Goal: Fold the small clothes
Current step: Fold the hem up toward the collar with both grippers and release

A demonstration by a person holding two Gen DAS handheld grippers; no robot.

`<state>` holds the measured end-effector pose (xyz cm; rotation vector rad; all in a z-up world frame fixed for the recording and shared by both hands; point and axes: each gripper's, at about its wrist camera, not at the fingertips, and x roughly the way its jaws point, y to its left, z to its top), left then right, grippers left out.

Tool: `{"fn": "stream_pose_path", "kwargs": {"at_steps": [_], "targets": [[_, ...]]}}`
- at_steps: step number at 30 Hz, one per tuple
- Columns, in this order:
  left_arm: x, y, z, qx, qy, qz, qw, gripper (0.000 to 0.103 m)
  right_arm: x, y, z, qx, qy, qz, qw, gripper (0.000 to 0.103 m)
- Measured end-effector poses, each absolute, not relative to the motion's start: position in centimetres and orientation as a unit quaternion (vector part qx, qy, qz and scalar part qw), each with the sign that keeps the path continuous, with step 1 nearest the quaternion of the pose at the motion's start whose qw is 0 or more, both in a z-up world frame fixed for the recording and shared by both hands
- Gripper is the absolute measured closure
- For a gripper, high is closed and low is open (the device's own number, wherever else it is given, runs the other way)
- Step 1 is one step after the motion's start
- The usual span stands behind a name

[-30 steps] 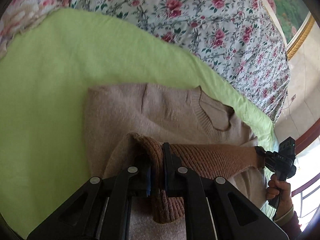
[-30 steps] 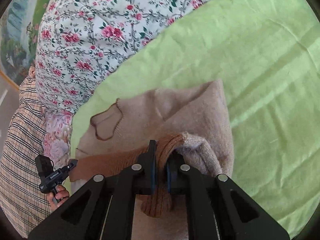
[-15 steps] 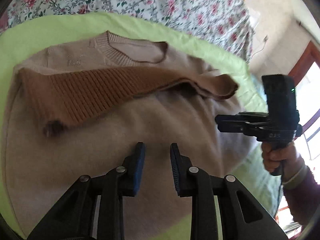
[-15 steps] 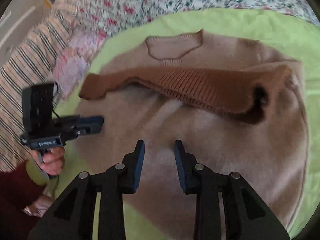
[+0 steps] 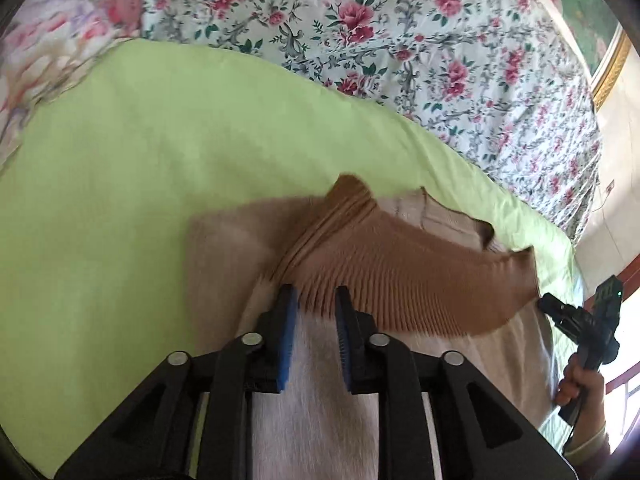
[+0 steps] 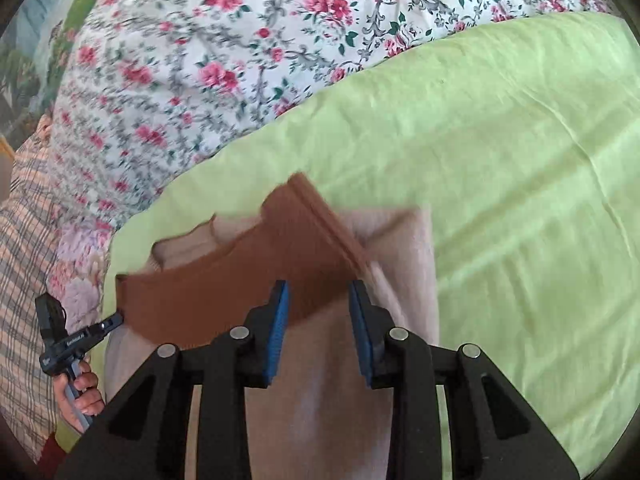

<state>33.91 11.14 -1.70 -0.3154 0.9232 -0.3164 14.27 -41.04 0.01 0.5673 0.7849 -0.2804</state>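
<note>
A beige knit sweater (image 5: 224, 248) lies on the green sheet (image 5: 120, 184), its brown ribbed hem (image 5: 400, 280) folded up across the body toward the neckline (image 5: 448, 220). My left gripper (image 5: 314, 298) is open, its blue-padded fingertips at the left end of the hem band. My right gripper (image 6: 318, 294) is open at the right end of the brown hem (image 6: 240, 280) on the sweater (image 6: 404, 240). Each gripper shows at the edge of the other's view: the right one (image 5: 576, 320), the left one (image 6: 80, 336).
A floral quilt (image 5: 400, 40) lies beyond the green sheet (image 6: 500, 160). A checked cloth (image 6: 24, 260) is at the far left of the right wrist view. A wall and window frame (image 5: 624, 272) are at the right of the left wrist view.
A second ago both grippers were shut on the brown hem. They let go and drew back, and now both have moved in low to the hem's ends, open.
</note>
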Motion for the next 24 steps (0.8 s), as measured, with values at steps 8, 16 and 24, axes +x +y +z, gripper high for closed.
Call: {"fn": "stream_pose_path", "kwargs": {"at_steps": [8, 16, 24], "targets": [[22.6, 10.8, -1.0, -0.187, 0.431, -0.181, 0.864, 0.077, 8.0, -33.9, 0.4, 0.272, 0.379, -0.102, 0.879, 0.061], [12.5, 10.3, -3.2, -0.229, 0.458, -0.195, 0.837, 0.073, 2.4, -28.8, -1.1, 0.304, 0.375, -0.087, 0.871, 0.057], [9.0, 9.9, -5.2, -0.258, 0.473, -0.176, 0.824, 0.053, -0.3, -26.0, -1.4, 0.306, 0.389, -0.078, 0.866, 0.056]]}}
